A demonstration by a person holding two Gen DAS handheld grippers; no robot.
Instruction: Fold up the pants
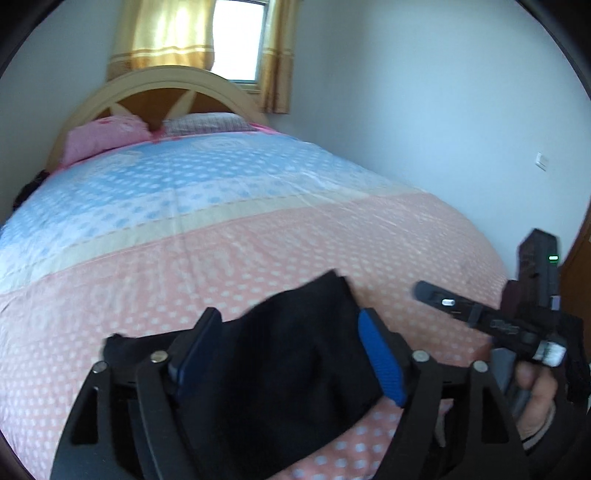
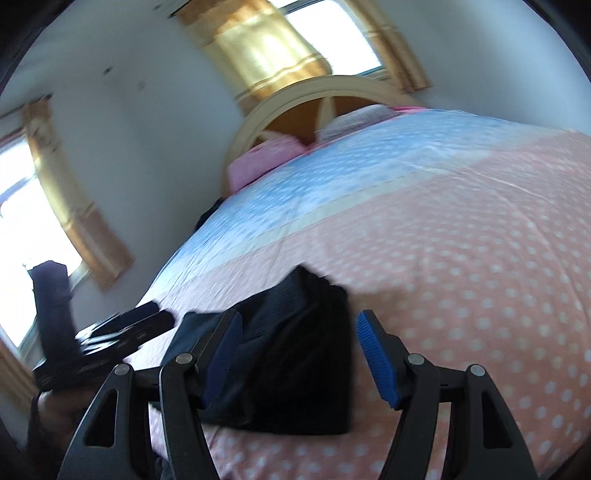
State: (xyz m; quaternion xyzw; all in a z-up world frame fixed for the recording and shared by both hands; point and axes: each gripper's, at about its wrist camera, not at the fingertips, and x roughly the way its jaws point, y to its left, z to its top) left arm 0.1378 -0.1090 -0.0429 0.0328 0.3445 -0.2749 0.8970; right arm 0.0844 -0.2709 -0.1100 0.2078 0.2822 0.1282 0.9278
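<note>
Black pants (image 1: 288, 350) lie folded into a compact bundle on the pink dotted bedspread (image 1: 258, 251), near the bed's front edge. My left gripper (image 1: 291, 350) is open, its blue pads wide apart above the bundle, holding nothing. The pants also show in the right wrist view (image 2: 295, 354). My right gripper (image 2: 295, 354) is open and empty, its pads either side of the bundle's right part. The right gripper appears in the left wrist view (image 1: 424, 286) to the right of the pants. The left gripper appears at the left of the right wrist view (image 2: 155, 314).
The bed has a blue dotted band (image 1: 177, 184) farther back, pink pillows (image 1: 107, 136) and an arched wooden headboard (image 1: 162, 88). A window with gold curtains (image 1: 166, 33) is behind it. A white wall (image 1: 424, 110) runs along the bed's right side.
</note>
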